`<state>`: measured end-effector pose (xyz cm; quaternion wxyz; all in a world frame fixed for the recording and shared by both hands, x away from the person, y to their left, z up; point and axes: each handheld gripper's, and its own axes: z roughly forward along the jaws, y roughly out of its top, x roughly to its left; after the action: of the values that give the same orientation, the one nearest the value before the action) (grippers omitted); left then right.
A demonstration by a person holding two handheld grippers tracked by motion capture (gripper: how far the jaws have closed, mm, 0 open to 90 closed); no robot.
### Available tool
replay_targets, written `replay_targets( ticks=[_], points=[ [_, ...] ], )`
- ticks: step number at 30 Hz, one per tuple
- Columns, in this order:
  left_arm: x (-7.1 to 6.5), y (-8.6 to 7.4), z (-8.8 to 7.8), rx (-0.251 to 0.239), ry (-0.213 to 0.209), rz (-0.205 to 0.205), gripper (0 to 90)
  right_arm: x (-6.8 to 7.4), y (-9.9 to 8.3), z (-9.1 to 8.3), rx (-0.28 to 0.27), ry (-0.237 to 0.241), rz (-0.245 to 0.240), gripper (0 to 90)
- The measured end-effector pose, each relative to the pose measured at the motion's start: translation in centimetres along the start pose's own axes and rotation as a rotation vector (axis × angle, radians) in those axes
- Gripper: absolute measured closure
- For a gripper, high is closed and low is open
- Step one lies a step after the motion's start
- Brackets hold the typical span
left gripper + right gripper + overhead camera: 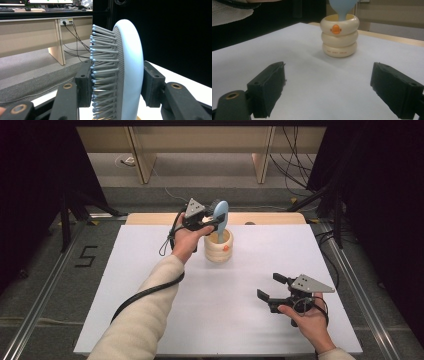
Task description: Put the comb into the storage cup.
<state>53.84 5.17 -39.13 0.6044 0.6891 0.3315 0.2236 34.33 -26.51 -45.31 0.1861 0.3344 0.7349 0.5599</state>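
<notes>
- Right now the left gripper (216,218), upper centre of the high view, is clamped on the head of a pale blue hairbrush (221,216).
- In the left gripper view the two black jaws squeeze the brush head (130,67) from both sides: left pad against the grey bristles (103,62), right pad on the smooth back.
- The brush stands about upright, head up, handle going down into a cream holder (219,247) just below the gripper.
- The handle is inside the holder's mouth; I cannot tell if it touches the bottom.
- The holder looks like three stacked rings, with an orange beak-like mark (335,29) on the top ring, seen in the upper centre of the right gripper view.
- The holder sits on the white table top (150,285), toward its far edge, slightly left of centre in the high view.
- The left hand (186,240) wraps the gripper body, cream sleeve (145,315) running to the bottom left; black cable (145,294) loops beside the sleeve.
- The right gripper (272,287), lower right of the high view, has its jaws spread wide with nothing between them.
- It is well apart from the holder, hanging low over the white surface, held by the right hand (307,317).
- In the right gripper view its two black pads sit at lower left and lower right, with bare table between.
- Wooden desk legs and cables on the floor lie beyond the table, top of the high view.
</notes>
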Motion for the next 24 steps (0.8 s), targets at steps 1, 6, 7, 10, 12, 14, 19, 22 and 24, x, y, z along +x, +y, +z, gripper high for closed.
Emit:
replay_targets(
  ticks=[1,6,7,10,12,14,19,22,24],
  points=[
    [0.01,-0.04,0.01,0.0,-0.001,-0.002,50.7,-0.01,-0.01,0.01,0.0,-0.001,-0.001,13.5],
    [0.09,-0.21,0.1,0.001,-0.001,-0.012,50.6,-0.02,-0.03,0.02,0.001,0.0,-0.001,13.5],
    [0.11,-0.22,0.11,0.001,-0.001,-0.014,50.6,-0.03,-0.03,0.03,0.001,0.0,-0.002,13.5],
    [0.12,-0.22,0.12,0.001,-0.002,-0.015,50.6,-0.03,-0.03,0.03,0.002,0.0,-0.001,13.5],
    [0.15,-0.2,0.13,0.002,-0.002,-0.016,50.6,-0.02,-0.04,0.04,0.002,0.0,-0.002,13.6],
    [0.18,-0.22,0.13,0.001,-0.001,-0.019,50.5,-0.02,-0.04,0.04,0.002,0.0,-0.001,13.6],
    [0.34,-0.24,0.05,0.001,0.002,-0.032,50.2,-0.01,-0.04,0.05,0.004,0.0,-0.001,13.5],
    [0.51,-0.27,-0.03,0.0,0.006,-0.043,49.9,0.01,-0.05,0.07,0.005,0.001,-0.001,13.5],
    [0.63,-0.3,-0.08,-0.002,0.009,-0.054,49.7,0.0,-0.05,0.08,0.004,0.001,-0.001,13.5]
  ],
)
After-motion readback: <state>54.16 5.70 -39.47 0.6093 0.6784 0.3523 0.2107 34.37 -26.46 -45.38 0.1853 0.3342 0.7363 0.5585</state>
